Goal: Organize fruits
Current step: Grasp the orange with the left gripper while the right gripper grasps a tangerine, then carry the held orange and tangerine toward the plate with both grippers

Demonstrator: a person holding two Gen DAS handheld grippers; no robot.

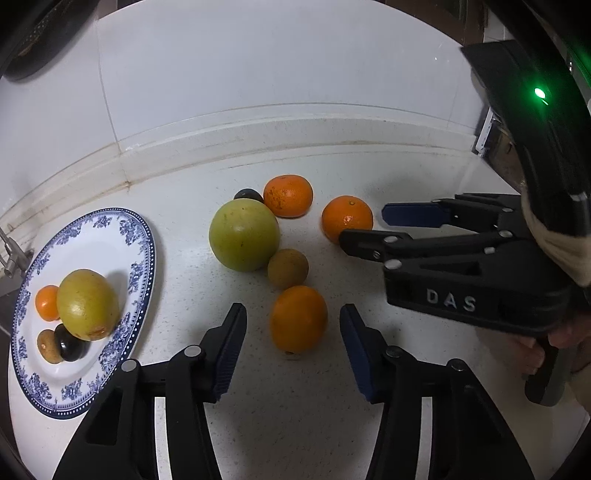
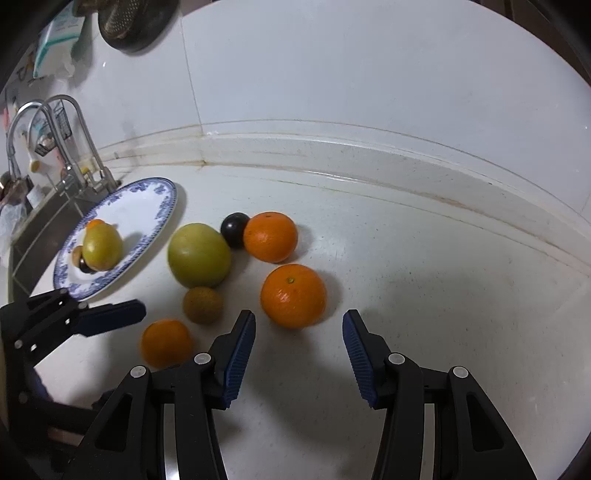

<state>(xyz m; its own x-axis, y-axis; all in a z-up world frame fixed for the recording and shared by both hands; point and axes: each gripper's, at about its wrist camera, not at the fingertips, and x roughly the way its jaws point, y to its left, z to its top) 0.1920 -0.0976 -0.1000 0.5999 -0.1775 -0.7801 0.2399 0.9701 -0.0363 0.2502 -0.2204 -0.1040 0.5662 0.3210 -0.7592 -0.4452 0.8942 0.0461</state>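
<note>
A blue-and-white plate (image 1: 140, 236) (image 2: 147, 195) at the left holds a yellow-green fruit (image 1: 86, 304), a small orange, a dark plum and a brown fruit. Loose on the counter lie a big green fruit (image 1: 243, 234) (image 2: 199, 254), a dark plum (image 2: 234, 229), a brown kiwi (image 1: 287, 268) (image 2: 203, 304) and three oranges. My left gripper (image 1: 293, 317) is open around the near orange (image 1: 298, 318) (image 2: 166, 343). My right gripper (image 2: 299, 326) is open just in front of another orange (image 2: 293, 295) (image 1: 346, 218). The third orange (image 1: 288, 195) (image 2: 270, 236) lies farther back.
A white tiled wall and raised ledge (image 2: 332, 155) run behind the counter. A sink with a steel faucet (image 2: 85, 147) lies left of the plate. A dark pan (image 2: 136, 22) hangs on the wall.
</note>
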